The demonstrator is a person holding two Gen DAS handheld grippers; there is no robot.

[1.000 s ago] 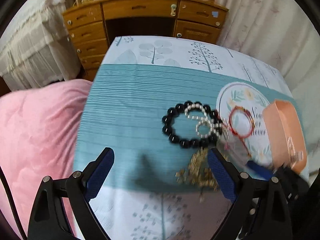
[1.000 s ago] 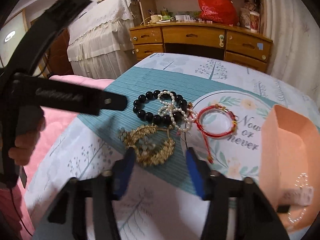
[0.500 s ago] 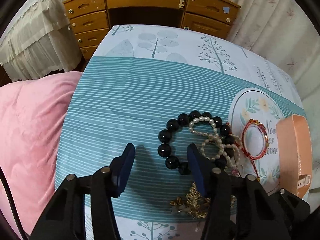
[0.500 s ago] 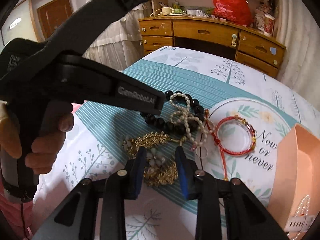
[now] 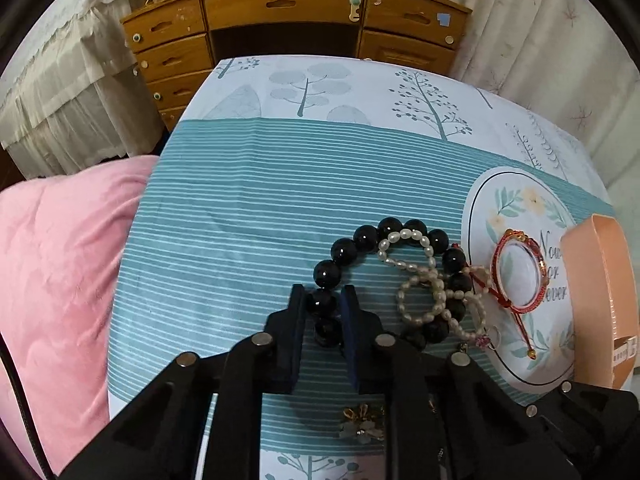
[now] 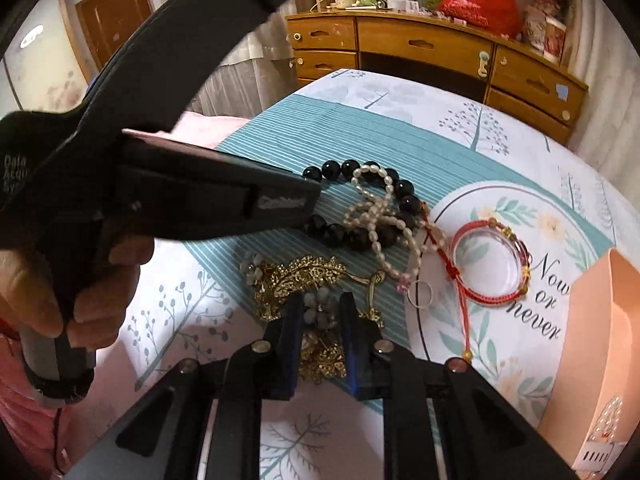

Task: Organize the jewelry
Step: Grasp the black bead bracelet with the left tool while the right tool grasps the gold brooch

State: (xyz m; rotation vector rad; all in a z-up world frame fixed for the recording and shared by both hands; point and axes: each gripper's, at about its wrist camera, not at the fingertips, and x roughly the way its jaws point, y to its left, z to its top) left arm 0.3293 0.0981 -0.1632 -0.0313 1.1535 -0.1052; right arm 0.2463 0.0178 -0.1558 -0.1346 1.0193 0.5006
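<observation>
Left gripper (image 5: 323,312) pinches the glossy black bead bracelet (image 5: 394,280) at its 8 o'clock edge, jaws nearly shut on two beads. Right gripper (image 6: 320,322) is clamped on the gold filigree brooch (image 6: 298,280), lying at 6 o'clock from the bracelet. Only the right view shows the whole brooch and the left hand (image 6: 72,280); a pearl strand (image 5: 420,280) overlaps the bracelet, red cord bracelet (image 5: 520,276) at 3 o'clock.

Pearl strand (image 5: 416,276) lies on bead bracelet (image 5: 344,250), box (image 5: 600,300) right.
</observation>
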